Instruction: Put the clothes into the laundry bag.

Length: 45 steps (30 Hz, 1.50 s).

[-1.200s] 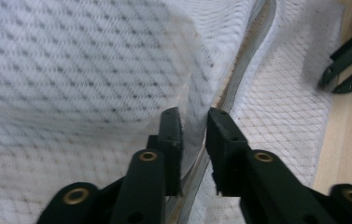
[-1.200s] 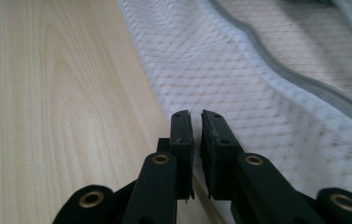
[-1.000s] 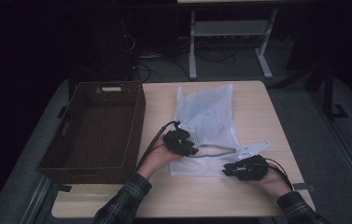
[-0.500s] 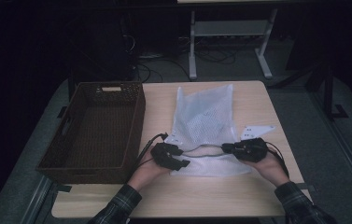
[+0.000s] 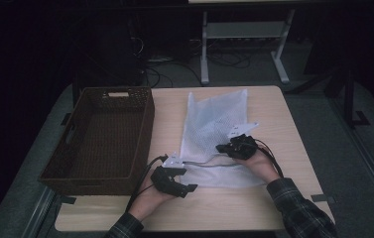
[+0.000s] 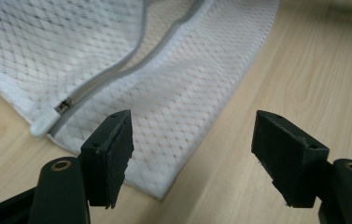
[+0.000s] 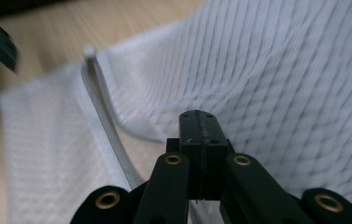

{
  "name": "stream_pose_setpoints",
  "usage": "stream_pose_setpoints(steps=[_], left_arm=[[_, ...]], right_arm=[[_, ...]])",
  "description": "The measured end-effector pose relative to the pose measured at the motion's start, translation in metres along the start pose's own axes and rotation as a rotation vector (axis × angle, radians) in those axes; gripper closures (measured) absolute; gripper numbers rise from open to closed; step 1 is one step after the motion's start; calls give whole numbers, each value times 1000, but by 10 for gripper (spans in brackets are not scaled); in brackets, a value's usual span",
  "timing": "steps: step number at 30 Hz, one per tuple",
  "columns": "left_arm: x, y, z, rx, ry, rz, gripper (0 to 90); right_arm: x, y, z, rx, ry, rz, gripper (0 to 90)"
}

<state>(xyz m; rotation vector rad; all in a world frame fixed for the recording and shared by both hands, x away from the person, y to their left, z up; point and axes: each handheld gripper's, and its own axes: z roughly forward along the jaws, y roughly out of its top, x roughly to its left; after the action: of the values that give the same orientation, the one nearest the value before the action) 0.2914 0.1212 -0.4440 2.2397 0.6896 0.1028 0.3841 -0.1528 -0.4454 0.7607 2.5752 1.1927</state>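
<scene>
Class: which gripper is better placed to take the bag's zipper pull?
Left, probably: the left gripper's jaws have just been opening, nothing gripped between them, with the zipper pull just ahead. The right gripper is shut.

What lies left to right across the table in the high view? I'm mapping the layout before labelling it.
Brown wicker basket → left hand-held gripper → white mesh laundry bag → right hand-held gripper, its jaws shut, resting on the bag → bare wooden table at the right edge.
</scene>
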Motion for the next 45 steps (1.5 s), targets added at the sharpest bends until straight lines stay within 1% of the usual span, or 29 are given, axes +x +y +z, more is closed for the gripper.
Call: stream_pose_setpoints(steps=[1,2,5,7,9,11,14,16,21,22,24,25,27,29,31,33,35,37,40,41,45], left_arm=[[-2,-2,0,10,8,5,282],[-3,-3,0,9,8,4,272],[-7,-8,-3,10,9,3,269],[-10,-13,-6,7,16,7,268],[-13,-16,-8,13,22,6,265],[-17,-20,-8,21,34,7,259],[-19,-25,-9,25,44,-5,249],[-19,-26,-9,31,57,-12,245],[-15,-31,-10,38,95,-38,218],[-14,-31,-10,38,100,-42,208],[-12,-32,-9,36,107,-48,183],[-11,-33,-9,40,111,-46,172],[-10,-34,-7,51,129,-34,158],[-9,-35,-6,52,138,-30,147],[-7,-35,-6,49,141,-27,146],[-7,-35,-6,39,139,-25,146],[-7,-35,-6,33,143,-19,146],[-6,-36,-7,31,143,-17,146],[-5,-36,-7,29,147,-15,146],[-5,-36,-8,29,145,-15,146],[-6,-36,-8,26,144,-17,146]], right_arm=[[0,-3,3,27,-2,1,899],[-1,-6,6,54,-3,-2,899],[-1,-12,8,78,19,1,899],[2,-17,6,98,26,-7,898],[2,-18,2,89,28,-1,898],[2,-18,-5,61,38,1,894],[3,-14,-15,24,60,10,828],[6,-8,-18,-1,94,-4,763],[14,6,-16,-30,155,-47,671],[17,9,-15,-26,165,-55,655],[21,17,-8,-12,185,-93,633],[22,20,-6,-12,189,-107,627],[25,25,0,-6,210,-118,618],[28,30,7,7,212,-144,612],[31,34,14,14,223,-149,608],[34,38,22,6,225,-155,611],[38,43,31,26,235,-166,620],[41,48,38,34,238,-173,635],[45,56,50,39,255,-187,654],[47,60,56,48,264,-186,659],[51,69,70,69,274,-203,679]])
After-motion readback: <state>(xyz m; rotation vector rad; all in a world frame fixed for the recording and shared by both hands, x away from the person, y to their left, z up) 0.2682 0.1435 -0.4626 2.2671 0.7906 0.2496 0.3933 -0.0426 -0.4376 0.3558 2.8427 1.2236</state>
